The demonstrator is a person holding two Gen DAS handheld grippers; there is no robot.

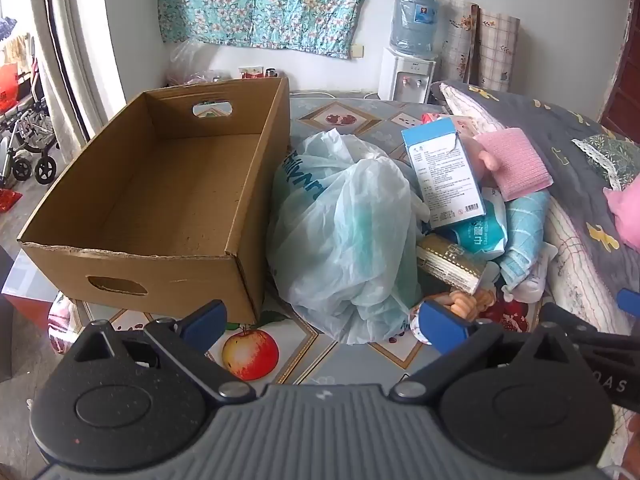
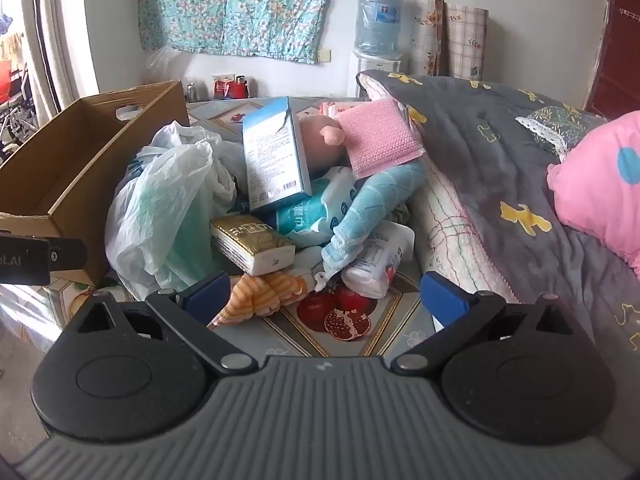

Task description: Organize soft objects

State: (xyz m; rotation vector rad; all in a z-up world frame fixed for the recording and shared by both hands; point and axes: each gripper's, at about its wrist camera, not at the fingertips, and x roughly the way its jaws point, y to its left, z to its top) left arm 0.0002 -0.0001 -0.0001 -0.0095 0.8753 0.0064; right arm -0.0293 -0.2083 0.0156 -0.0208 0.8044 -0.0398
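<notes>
A cardboard box stood with nothing in it at the left of a fruit-patterned tablecloth, its long side against a heap of household goods, apparently set there as the bin for the soft items. Nothing had yet gone into it, so the sorting looked barely begun.

The left gripper hung low over the near edge of the table, its 2 blue-tipped fingers spread wide and gripping nothing, aimed at a crumpled plastic bag just beside the box wall. The right gripper was likewise spread and unladen, its fingers framing a striped orange cloth at the foot of the heap, probably the easiest soft thing to pick first.

The heap itself mixed soft with hard. A pale blue carton leaned upright against a flesh-pink plush toy, on which a pink knitted cloth rested. A light blue towel draped down over a wet-wipes pack, beside a gold-wrapped tissue pack and a white plastic pouch. Lifting the towel might have tipped the carton, since the pile propped it.

A grey quilt and a pink pillow lay along the right side, well apart from the box.
</notes>
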